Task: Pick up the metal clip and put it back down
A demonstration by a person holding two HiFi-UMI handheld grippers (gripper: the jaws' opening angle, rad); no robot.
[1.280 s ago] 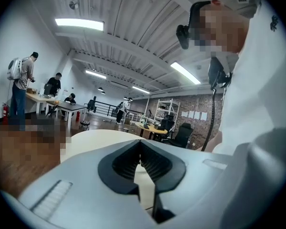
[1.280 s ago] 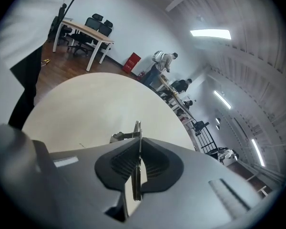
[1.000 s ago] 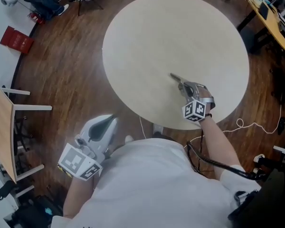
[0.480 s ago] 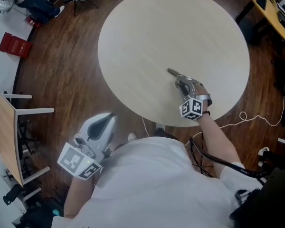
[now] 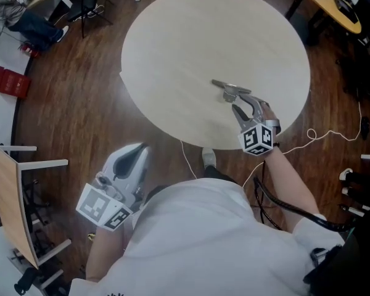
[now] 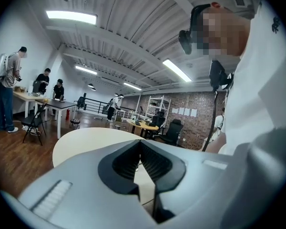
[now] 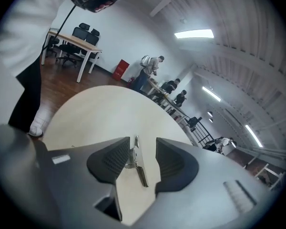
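Observation:
The metal clip (image 5: 229,89) lies flat on the round pale table (image 5: 172,42), near its right front part. My right gripper (image 5: 239,106) sits just behind it, low over the tabletop, its jaws opening. In the right gripper view the clip (image 7: 141,171) lies in the gap between the two dark pads (image 7: 112,159), and neither pad presses on it. My left gripper (image 5: 135,156) hangs off the table at the lower left, over the wooden floor. Its pads (image 6: 126,163) meet at the tips with nothing between them.
A white cable (image 5: 324,134) trails on the floor right of the table. A wooden chair (image 5: 3,196) stands at the far left, and a red object (image 5: 1,82) lies on the floor. A yellow desk (image 5: 333,5) is at the top right. People stand at desks (image 6: 43,101) farther off.
The right gripper's jaws have opened and let go of the clip, which now rests on the table. The gripper has drawn back slightly. The left gripper has stayed put.

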